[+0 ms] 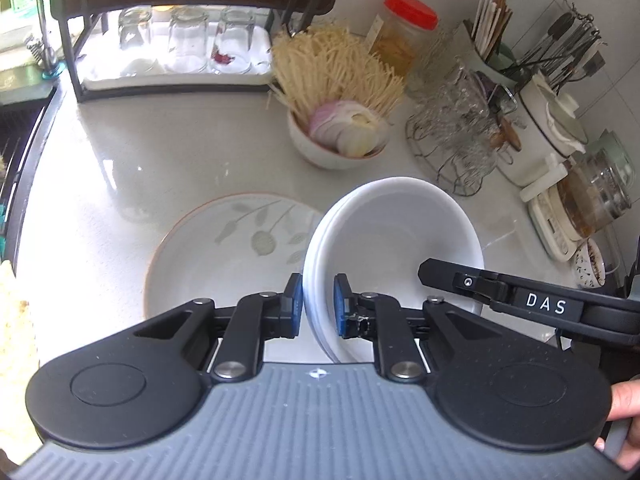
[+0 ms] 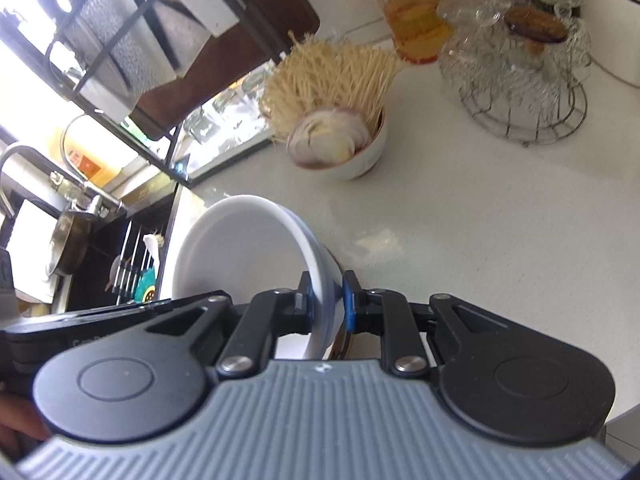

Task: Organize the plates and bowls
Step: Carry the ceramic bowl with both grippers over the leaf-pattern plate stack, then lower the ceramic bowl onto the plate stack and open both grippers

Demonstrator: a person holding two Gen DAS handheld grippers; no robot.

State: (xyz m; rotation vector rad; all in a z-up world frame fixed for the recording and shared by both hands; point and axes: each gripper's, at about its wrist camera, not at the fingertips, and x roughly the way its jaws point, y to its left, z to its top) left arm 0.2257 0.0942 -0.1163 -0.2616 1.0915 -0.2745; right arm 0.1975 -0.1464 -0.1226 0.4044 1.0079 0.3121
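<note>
A stack of white bowls (image 1: 392, 232) hangs tilted above the pale counter. My left gripper (image 1: 318, 300) is shut on the stack's left rim, its blue pads pressing both sides. My right gripper (image 2: 326, 300) is shut on the opposite rim of the white bowls (image 2: 240, 252). One of its fingers (image 1: 448, 276) reaches in over the bowls from the right in the left wrist view. A leaf-patterned plate (image 1: 224, 256) lies flat on the counter just left of and below the stack.
A small bowl of onion slices and dry noodles (image 1: 340, 140) stands behind the stack. A wire rack of glassware (image 1: 452, 132), a red-lidded jar (image 1: 404, 32) and utensil holders (image 1: 560, 52) fill the right. A dark rack with glasses (image 1: 180, 44) and the sink (image 2: 80, 240) lie left.
</note>
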